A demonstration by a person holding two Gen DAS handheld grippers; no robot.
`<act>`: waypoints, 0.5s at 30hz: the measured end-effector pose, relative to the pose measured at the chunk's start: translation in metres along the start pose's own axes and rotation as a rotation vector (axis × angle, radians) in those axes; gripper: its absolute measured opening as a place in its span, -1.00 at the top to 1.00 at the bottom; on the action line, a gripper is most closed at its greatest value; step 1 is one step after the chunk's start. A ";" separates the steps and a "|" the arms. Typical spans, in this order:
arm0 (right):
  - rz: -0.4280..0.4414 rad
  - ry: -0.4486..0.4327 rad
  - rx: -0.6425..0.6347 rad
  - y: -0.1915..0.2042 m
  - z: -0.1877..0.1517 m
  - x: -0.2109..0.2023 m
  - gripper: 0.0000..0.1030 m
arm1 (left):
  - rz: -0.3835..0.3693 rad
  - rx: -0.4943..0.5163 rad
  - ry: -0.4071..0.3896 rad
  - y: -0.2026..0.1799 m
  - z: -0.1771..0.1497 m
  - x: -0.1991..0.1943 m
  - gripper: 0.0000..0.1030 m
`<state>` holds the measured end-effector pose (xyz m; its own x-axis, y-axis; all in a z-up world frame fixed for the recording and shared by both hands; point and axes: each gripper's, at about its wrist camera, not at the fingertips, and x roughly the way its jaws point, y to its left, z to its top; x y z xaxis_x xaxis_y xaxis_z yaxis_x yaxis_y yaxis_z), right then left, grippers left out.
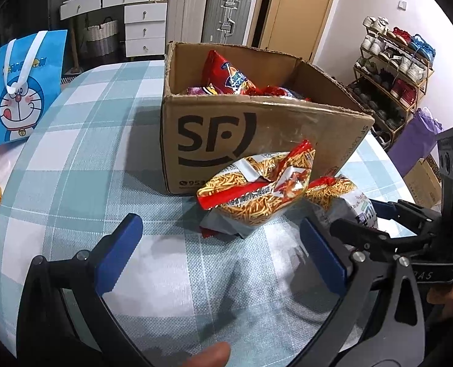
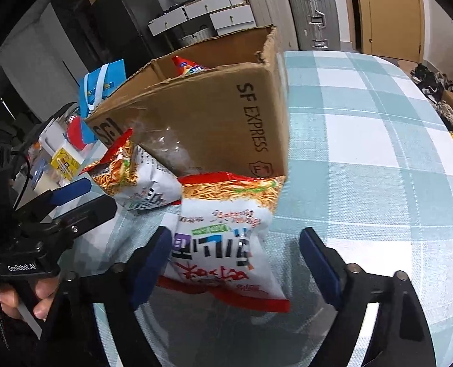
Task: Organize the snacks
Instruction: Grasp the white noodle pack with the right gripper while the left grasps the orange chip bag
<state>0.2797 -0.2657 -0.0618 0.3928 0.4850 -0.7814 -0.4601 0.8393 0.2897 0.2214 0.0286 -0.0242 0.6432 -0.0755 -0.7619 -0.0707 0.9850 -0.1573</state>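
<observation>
While my right tongs (image 2: 232,260) are straddling the packet (image 2: 223,244) at lower centre, half open and gripping nothing, its length is running straight ahead.

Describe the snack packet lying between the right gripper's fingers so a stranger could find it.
Find the cardboard box on the checked tablecloth. At its base lie two noodle-snack packets; take the nearer packet, lying flat with its white, boldly lettered face up, unlike the crumpled packet beside it.

The cardboard box (image 1: 257,140) hides most snacks inside it, and the blue cartoon bag (image 1: 24,88) is cut off at the left.
</observation>
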 end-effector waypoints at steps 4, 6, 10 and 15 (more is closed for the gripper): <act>0.041 -0.006 -0.006 0.003 0.000 0.000 -0.24 | -0.004 0.003 0.004 -0.002 0.001 0.004 -0.99; 0.047 -0.017 -0.010 0.004 -0.002 -0.002 -0.17 | -0.002 0.019 0.004 -0.006 0.002 0.005 -0.99; 0.056 -0.032 -0.013 0.004 -0.006 -0.006 -0.01 | -0.004 0.026 0.008 -0.009 0.002 0.010 -0.99; 0.053 -0.072 -0.009 0.003 -0.012 -0.016 0.04 | 0.007 0.041 0.012 -0.017 0.003 0.017 -0.99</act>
<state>0.2625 -0.2743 -0.0551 0.4237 0.5449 -0.7236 -0.4884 0.8102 0.3242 0.2359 0.0115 -0.0327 0.6340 -0.0699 -0.7702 -0.0436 0.9911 -0.1259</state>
